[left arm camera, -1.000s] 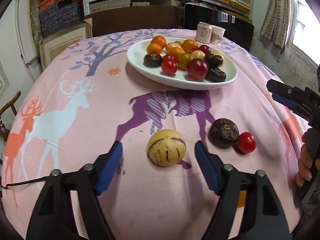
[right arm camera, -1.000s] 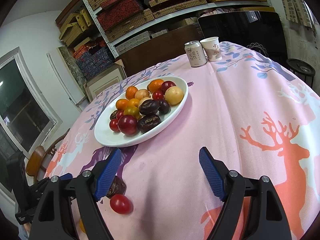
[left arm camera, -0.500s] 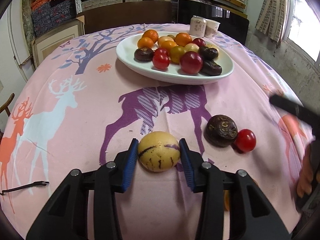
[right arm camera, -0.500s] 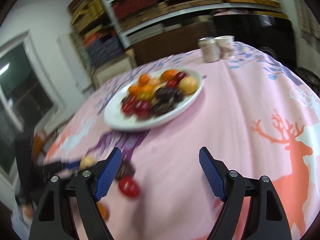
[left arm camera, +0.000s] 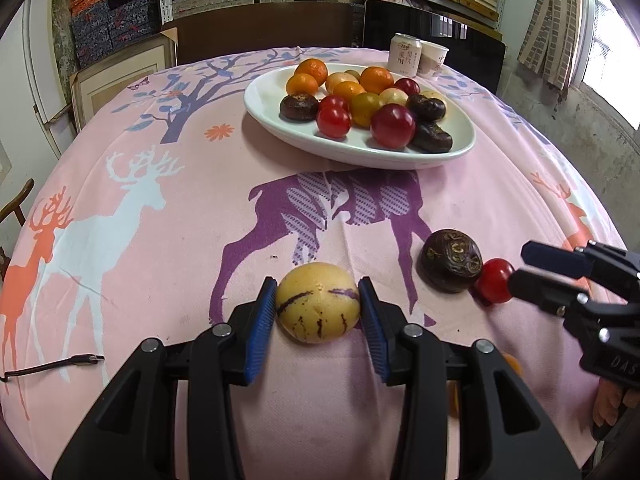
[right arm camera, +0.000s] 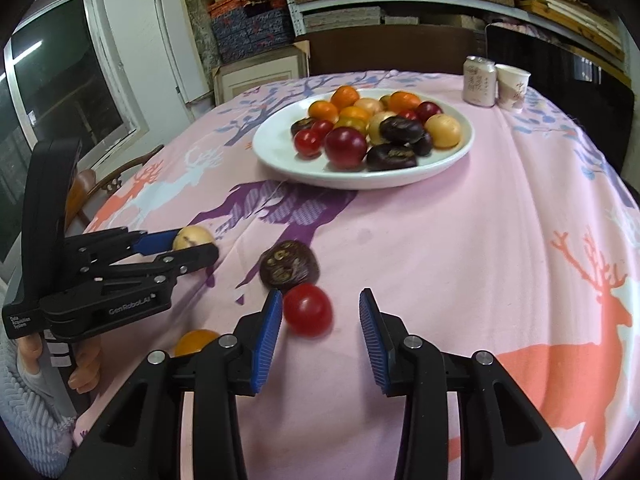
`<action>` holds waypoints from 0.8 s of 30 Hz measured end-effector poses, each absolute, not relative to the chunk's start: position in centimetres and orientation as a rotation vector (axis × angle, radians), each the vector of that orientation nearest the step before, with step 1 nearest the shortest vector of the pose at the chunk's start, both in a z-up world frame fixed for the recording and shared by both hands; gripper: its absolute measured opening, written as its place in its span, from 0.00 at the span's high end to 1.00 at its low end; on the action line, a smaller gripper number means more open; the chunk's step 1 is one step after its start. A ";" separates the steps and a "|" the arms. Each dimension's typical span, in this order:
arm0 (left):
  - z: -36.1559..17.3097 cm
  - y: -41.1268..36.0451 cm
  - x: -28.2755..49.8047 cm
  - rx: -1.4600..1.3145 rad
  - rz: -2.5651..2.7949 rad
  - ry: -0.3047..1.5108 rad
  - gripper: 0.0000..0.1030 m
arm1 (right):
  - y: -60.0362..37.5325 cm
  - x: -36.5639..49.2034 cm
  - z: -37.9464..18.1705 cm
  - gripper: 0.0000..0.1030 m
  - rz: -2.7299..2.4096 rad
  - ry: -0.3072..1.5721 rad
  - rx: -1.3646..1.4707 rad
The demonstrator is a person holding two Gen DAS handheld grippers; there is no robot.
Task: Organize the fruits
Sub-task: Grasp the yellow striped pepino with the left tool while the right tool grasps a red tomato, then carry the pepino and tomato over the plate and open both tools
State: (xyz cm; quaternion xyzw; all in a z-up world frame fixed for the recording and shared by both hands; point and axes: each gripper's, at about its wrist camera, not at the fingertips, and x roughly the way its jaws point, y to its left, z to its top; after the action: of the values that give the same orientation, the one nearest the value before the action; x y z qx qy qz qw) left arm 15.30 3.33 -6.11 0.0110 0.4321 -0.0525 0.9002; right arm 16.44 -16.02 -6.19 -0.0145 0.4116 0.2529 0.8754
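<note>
A yellow fruit with purple stripes (left arm camera: 318, 302) rests on the pink tablecloth, and my left gripper (left arm camera: 318, 312) is shut on it, blue pads pressing both sides. To its right lie a dark brown wrinkled fruit (left arm camera: 451, 260) and a red tomato (left arm camera: 495, 280) touching it. My right gripper (right arm camera: 320, 308) has the tomato (right arm camera: 308, 310) between its closing jaws. The left pad touches it and a gap shows at the right pad. A white plate (left arm camera: 272, 116) piled with several fruits stands further back.
A small orange fruit (right arm camera: 196, 340) lies near the table's front edge, beside my right gripper. A drink can (left arm camera: 405, 54) and a paper cup (left arm camera: 433, 60) stand behind the plate. A thin cable (left arm camera: 52, 366) lies front left. A wooden chair (right arm camera: 112, 178) stands beyond the table's edge.
My left jaws closed onto the yellow striped fruit and stayed there. My right gripper swung over to the red tomato and its jaws narrowed around it.
</note>
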 end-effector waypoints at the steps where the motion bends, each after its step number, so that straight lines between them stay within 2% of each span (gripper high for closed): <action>1: -6.1 3.3 15.3 0.023 -0.109 0.894 0.60 | -15.6 16.5 -6.4 0.60 0.526 0.870 -0.049; 14: -6.2 3.3 15.3 0.027 -0.106 0.893 0.60 | -14.8 17.2 -7.3 0.63 0.516 0.940 -0.068; 18: -6.2 3.2 15.3 0.029 -0.106 0.893 0.60 | -14.4 17.3 -7.2 0.65 0.518 0.942 -0.082; 20: -6.2 3.2 15.3 0.029 -0.106 0.893 0.60 | -14.3 17.4 -7.2 0.71 0.517 0.941 -0.090; 24: -6.2 3.2 15.3 0.030 -0.105 0.894 0.60 | -14.6 17.5 -7.2 0.72 0.524 0.942 -0.071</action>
State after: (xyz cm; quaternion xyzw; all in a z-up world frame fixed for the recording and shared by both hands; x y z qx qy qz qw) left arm 15.30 3.22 -6.23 0.0146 0.4320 -0.0507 0.9003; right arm 17.46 -14.59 -7.16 -0.0338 0.4483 0.2496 0.8577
